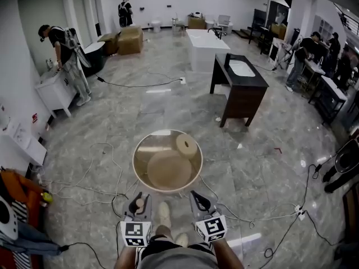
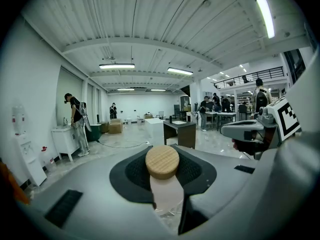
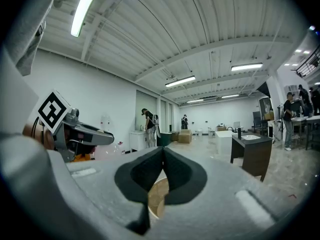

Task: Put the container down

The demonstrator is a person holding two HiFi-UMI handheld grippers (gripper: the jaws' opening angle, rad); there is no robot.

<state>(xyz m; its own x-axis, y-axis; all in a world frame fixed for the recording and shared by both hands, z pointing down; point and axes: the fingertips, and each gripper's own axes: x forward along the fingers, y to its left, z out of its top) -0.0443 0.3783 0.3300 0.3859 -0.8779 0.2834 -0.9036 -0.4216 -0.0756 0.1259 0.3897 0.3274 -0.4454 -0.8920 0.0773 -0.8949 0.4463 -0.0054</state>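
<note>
The container [image 2: 162,161] is a small pale jar with a round wooden lid. My left gripper [image 2: 169,196] is shut on it, its dark pads pressing the jar's sides just under the lid. In the head view the container [image 1: 138,204] sits upright in the left gripper [image 1: 139,207], just short of the near rim of a round glass table [image 1: 138,150]. My right gripper [image 1: 198,201] is held level beside it, with nothing in it. In the right gripper view the jaws [image 3: 163,176] are shut pad against pad, and the table [image 3: 156,200] shows below them.
A wooden disc [image 1: 187,146] lies on the glass at the far right, and the table's wooden base [image 1: 168,170] shows through. Cables [image 1: 106,167] trail over the marble floor. A dark vanity [image 1: 240,88] stands beyond. People work at the left wall [image 1: 67,55].
</note>
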